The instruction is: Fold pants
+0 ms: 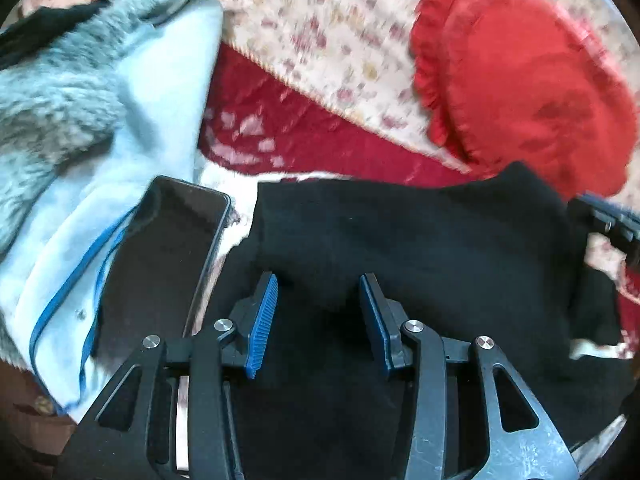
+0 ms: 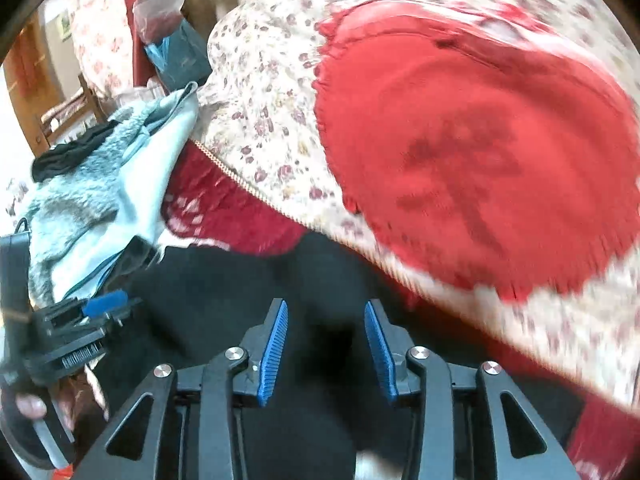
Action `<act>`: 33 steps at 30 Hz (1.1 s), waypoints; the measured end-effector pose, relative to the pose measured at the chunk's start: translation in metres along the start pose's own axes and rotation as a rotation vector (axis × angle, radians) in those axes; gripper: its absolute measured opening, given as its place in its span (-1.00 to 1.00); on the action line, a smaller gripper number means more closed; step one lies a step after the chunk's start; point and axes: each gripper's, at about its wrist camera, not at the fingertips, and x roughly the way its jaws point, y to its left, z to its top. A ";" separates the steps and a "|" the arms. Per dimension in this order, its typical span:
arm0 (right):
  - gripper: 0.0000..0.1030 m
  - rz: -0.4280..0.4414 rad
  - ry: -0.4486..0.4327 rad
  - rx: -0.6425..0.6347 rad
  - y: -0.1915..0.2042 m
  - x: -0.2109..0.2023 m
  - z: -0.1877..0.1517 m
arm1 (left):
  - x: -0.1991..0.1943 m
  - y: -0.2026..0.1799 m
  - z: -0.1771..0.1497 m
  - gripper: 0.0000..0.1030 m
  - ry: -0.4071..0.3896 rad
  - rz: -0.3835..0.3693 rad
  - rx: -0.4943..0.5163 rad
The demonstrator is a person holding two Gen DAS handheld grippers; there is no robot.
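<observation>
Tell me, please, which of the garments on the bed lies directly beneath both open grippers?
The black pants, plain and dark; the pale blue fleece-lined jacket is heaped off to the side.

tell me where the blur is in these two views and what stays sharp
Left wrist view: floral cover and red cushion smeared; left gripper crisp. Right wrist view: heavier smear across the cushion; right gripper sharp. Both bend at the fisheye rim.

Bed-top clutter, soft daylight, motion blur.

Floral spread [image 2: 256, 92] covers the far half of the bed; a dark red cover [image 1: 280, 116] shows beneath its edge. A frilled red cushion [image 2: 480, 152] sits at far right. A pale blue fleece [image 1: 100, 92] is heaped at left. Far left: a wooden door [image 2: 24, 76] and a wooden chair [image 2: 72, 108].
</observation>
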 end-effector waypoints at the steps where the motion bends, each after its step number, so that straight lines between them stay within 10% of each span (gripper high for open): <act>1: -0.20 0.001 0.025 -0.009 0.000 0.011 0.007 | 0.007 0.001 0.002 -0.19 0.013 0.005 -0.002; 9: -0.56 0.042 0.118 0.049 -0.022 0.072 0.010 | 0.029 0.003 0.007 -0.10 0.028 0.024 -0.006; 19: -0.77 0.075 -0.114 -0.026 0.012 -0.030 -0.018 | -0.023 0.027 0.000 -0.10 -0.070 -0.047 -0.120; 26: -0.77 0.142 -0.195 -0.150 0.070 -0.107 -0.089 | -0.083 0.068 -0.029 -0.10 -0.143 -0.084 -0.223; 33: -0.77 0.203 -0.043 -0.161 0.101 -0.084 -0.180 | -0.112 0.068 -0.065 -0.10 -0.134 -0.126 -0.204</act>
